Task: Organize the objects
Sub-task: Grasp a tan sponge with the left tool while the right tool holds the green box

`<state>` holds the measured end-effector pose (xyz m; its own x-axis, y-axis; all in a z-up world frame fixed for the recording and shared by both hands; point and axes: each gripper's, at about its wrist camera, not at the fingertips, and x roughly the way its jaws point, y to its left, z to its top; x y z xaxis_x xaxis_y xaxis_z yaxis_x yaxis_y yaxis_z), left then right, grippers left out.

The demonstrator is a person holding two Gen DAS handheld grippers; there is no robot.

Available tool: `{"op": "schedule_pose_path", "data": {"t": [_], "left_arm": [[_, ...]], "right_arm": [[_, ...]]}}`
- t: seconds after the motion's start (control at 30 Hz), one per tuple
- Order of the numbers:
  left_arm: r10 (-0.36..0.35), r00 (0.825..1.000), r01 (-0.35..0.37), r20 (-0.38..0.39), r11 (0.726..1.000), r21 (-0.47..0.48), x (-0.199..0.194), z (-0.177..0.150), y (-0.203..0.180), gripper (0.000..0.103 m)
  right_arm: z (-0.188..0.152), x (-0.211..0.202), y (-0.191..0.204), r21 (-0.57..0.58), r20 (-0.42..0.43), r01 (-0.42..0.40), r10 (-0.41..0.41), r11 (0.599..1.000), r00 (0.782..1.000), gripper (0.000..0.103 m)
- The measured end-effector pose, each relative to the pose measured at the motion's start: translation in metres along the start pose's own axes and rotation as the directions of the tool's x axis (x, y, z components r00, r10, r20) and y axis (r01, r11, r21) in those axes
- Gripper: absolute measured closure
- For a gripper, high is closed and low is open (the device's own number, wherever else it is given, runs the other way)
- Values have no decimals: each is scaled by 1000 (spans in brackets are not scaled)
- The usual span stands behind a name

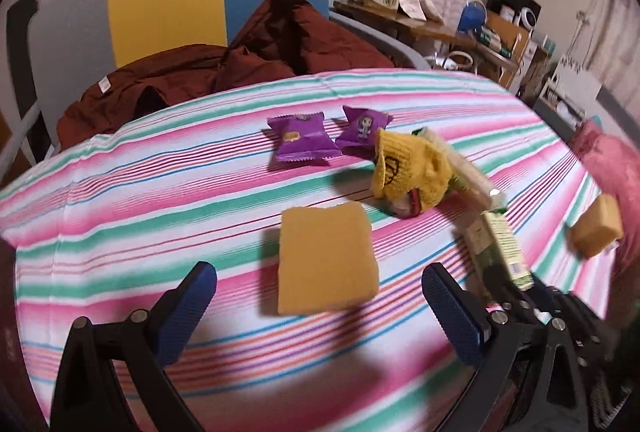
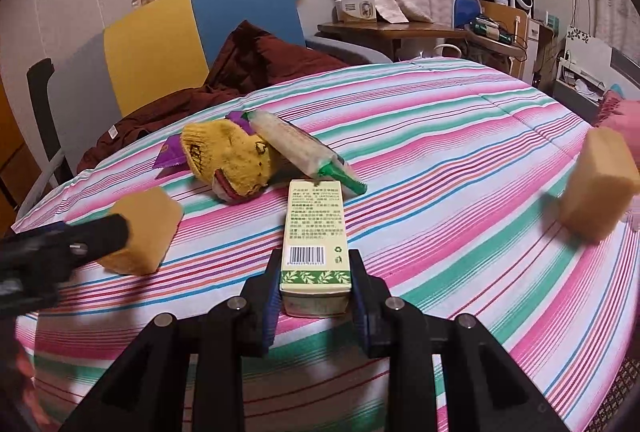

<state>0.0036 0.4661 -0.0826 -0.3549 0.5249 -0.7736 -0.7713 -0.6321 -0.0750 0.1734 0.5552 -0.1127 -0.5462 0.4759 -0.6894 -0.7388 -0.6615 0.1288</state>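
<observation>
Right wrist, claw (image 2: pixel 315 296) clamping barcoded carton (image 2: pixel 314 232), print illegible

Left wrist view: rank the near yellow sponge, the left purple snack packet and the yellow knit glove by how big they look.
1. Near yellow sponge, largest, though closest to the camera.
2. Yellow knit glove and left purple snack packet look alike in size; I won't rank them.
</observation>
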Motion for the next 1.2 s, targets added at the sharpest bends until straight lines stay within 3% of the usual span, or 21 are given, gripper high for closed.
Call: {"op": "schedule_pose_path", "data": {"t": [0.2,0.3,0.43,0.6,0.7,0.93,1.2], "left_arm": [[77,997,-76,-11,994,79,24,-7,-5,0],[51,998,-50,-24,998,43,27,-14,6,12],[-19,1000,18,-9,998,-63,21,-16,27,18],[-24,1000,23,-2,997,-69,18,-19,31,31],[-27,1000,27,0,999,-41,16,-22,27,48],[-7,1000,7,8,1000,-29,3,-36,35,52],[30,999,-26,40,995,-100,-33,-75,66,52]], "right_arm": [[-2,-2,5,-21,13,32,-32,999,999,74],[-2,-4,6,-27,24,39,-38,999,999,74],[-2,-5,9,-46,31,53,-52,997,998,74],[-1,-5,12,-62,37,60,-58,996,998,74],[-2,-5,12,-67,41,63,-60,996,997,74],[-2,-6,16,-86,52,61,-56,994,997,74],[-4,-13,28,-148,91,65,-52,987,994,74]]}}
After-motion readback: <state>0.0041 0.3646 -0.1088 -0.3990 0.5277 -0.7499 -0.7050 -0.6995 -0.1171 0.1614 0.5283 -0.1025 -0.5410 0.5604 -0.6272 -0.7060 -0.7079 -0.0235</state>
